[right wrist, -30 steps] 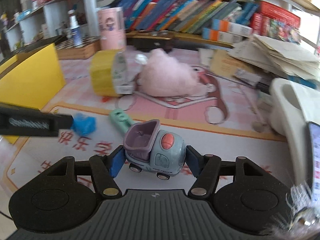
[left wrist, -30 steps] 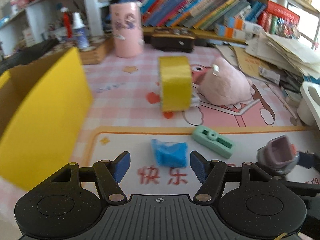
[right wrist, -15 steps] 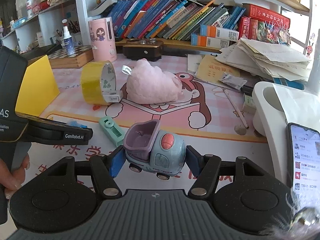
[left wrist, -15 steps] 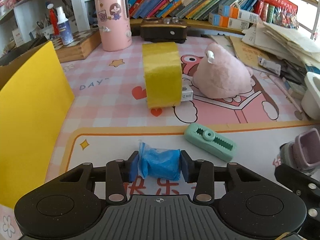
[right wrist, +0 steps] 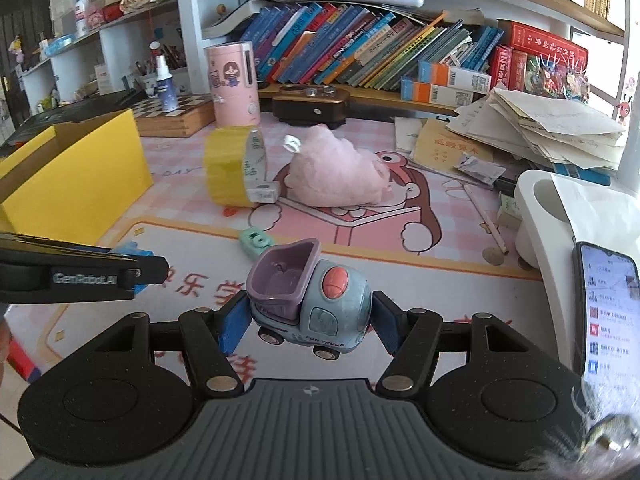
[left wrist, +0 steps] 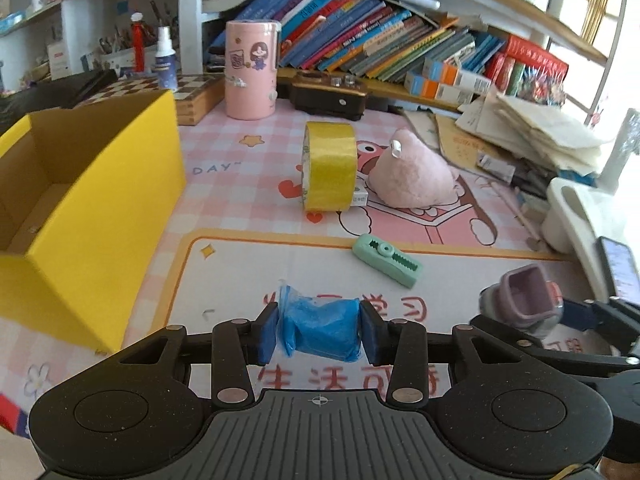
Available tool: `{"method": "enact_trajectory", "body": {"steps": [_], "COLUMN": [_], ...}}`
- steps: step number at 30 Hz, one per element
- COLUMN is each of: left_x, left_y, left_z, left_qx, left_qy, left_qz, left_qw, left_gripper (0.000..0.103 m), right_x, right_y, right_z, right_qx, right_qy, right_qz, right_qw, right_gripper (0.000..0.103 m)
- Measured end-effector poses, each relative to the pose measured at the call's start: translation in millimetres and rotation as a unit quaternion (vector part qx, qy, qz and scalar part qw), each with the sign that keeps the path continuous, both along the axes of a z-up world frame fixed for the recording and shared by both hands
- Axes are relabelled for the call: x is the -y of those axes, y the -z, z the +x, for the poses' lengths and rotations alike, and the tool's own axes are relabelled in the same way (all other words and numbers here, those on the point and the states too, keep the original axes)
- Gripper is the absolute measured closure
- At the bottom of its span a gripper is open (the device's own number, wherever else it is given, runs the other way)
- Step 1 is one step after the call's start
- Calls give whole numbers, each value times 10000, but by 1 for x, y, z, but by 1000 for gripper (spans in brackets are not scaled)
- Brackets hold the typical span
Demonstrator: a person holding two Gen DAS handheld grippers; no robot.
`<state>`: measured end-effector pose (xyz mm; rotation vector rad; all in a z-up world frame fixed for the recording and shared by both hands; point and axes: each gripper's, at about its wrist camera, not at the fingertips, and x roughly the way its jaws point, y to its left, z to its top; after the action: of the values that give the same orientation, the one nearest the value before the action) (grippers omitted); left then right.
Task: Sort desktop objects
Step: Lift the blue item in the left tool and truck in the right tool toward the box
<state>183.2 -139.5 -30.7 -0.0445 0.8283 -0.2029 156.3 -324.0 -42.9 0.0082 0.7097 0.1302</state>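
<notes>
Fingers (left wrist: 269, 334) of left gripper (left wrist: 319, 330): blue pads pressed against both ends of crumpled blue wrapper (left wrist: 320, 328), clamped tight, lifted above the surface. Fingers (right wrist: 234, 322) of right gripper (right wrist: 308, 320): closed on toy truck (right wrist: 308, 300), grey-blue cab, purple tipper bed, coral button on the side, wheels clear of the mat.

Beneath both: printed desk mat (left wrist: 248, 264), white panel with red characters, orange border, pink cartoon scene beyond.

Just past the wrapper, on the mat: mint-green toothed clip (left wrist: 386, 260), lying flat, angled, apart from everything else.

Further back: roll of yellow tape (left wrist: 330, 170), standing on edge, a small white box touching its base. Beside it to the right: pink plush toy (left wrist: 412, 180), slumped on the mat.

Left side: yellow cardboard box (left wrist: 100, 216), open top, brown inside, resting on the surface.

Rear: pink cylindrical container (left wrist: 250, 68) with cartoon stickers; dark brown case (left wrist: 328, 94) next to it; wooden chessboard box (left wrist: 184, 94) with spray bottle (left wrist: 165, 60) standing on it.

Shelf behind: row of leaning books (left wrist: 360, 40).

Right side: loose stack of papers (left wrist: 536, 128); white tray (right wrist: 560, 208); phone (right wrist: 610, 316) with lit screen leaning against it.
</notes>
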Motion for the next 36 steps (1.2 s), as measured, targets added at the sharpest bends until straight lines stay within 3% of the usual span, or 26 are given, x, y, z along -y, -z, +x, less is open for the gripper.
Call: {"method": "enact_trajectory", "body": {"steps": [21, 36], "left_x": [-117, -213], "left_y": [-7, -9], "left_z": [-102, -172], "left_qx": [141, 281], "left_qy": [31, -269], "left_qz": [-388, -188], "left_qw": [9991, 9991], "left_gripper": [64, 64], "right_x": [-110, -212], "right_y": [-15, -17], "right_z": [-89, -153], "right_qx": [-145, -126], "right_qy": [-78, -392], "right_qz": [-108, -71], "right_qw": [9998, 9991], "right_gripper": [41, 41]}}
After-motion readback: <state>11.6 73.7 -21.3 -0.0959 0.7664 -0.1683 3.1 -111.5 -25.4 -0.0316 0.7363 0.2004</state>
